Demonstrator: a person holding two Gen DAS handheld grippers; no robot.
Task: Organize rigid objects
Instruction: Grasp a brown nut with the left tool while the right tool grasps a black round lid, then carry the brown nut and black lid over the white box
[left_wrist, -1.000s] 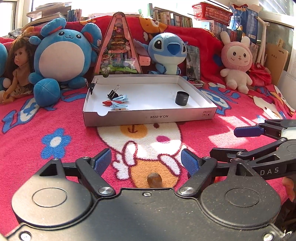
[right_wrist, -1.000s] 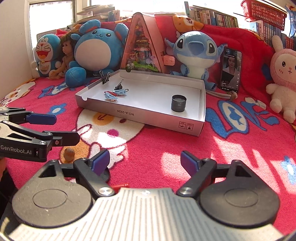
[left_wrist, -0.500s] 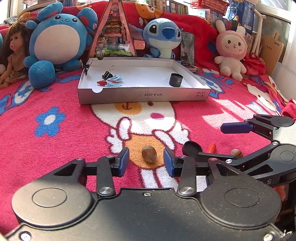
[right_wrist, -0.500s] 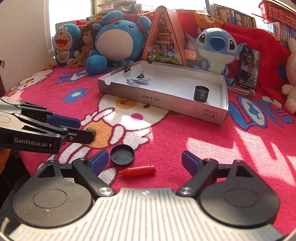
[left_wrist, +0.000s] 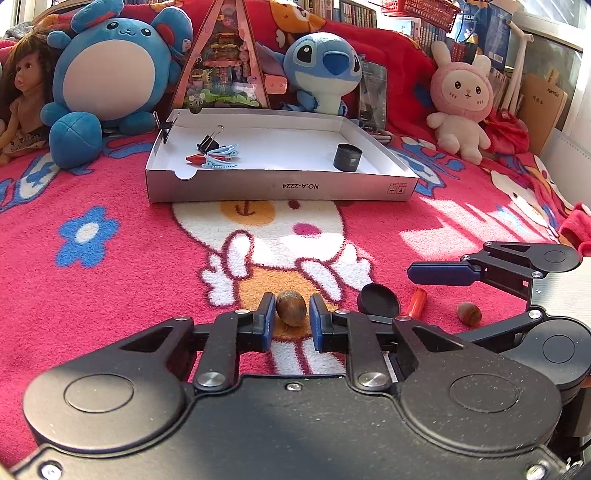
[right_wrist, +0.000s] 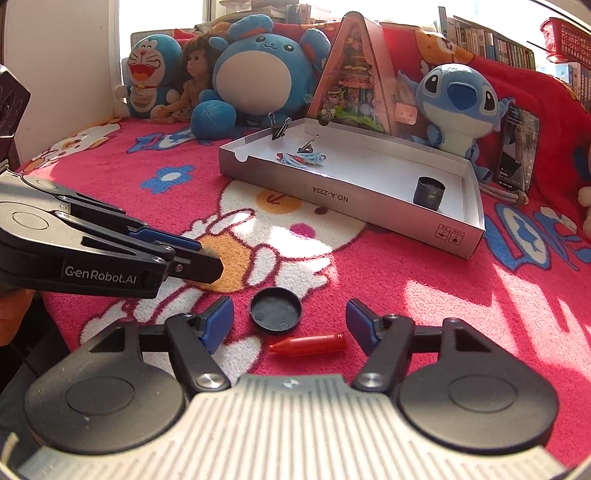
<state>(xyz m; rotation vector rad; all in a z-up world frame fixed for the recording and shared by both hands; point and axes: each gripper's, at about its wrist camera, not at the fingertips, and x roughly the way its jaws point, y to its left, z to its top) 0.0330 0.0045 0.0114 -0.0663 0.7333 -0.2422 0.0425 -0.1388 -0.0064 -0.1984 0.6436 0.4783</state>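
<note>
Brown nut (left_wrist: 291, 313) sits on the red blanket (left_wrist: 110, 280) between the left gripper (left_wrist: 291, 314) pads. The jaws are nearly closed around it; the left pad looks to touch and a thin gap shows at the right pad, so I cannot tell that it is firmly gripped. It is still on the blanket, not lifted.

Right gripper (right_wrist: 290, 325) is wide open and holds nothing. It hovers over the black cap (right_wrist: 275, 311) and the red bullet-shaped piece (right_wrist: 308, 344), probably lined up for the next pick.

A second nut (left_wrist: 469, 314) lies at 3 o'clock from the first, beyond the cap.

White tray (left_wrist: 280, 190), at 12 o'clock from both grippers, already holds a binder clip (left_wrist: 209, 139), blue clips (left_wrist: 221, 157) and a dark cylinder (left_wrist: 347, 157). Judged to be the collection point, with the loose items well short of it.

Next: close fully, lift and carry to the tray. The round nut may roll free.
</note>
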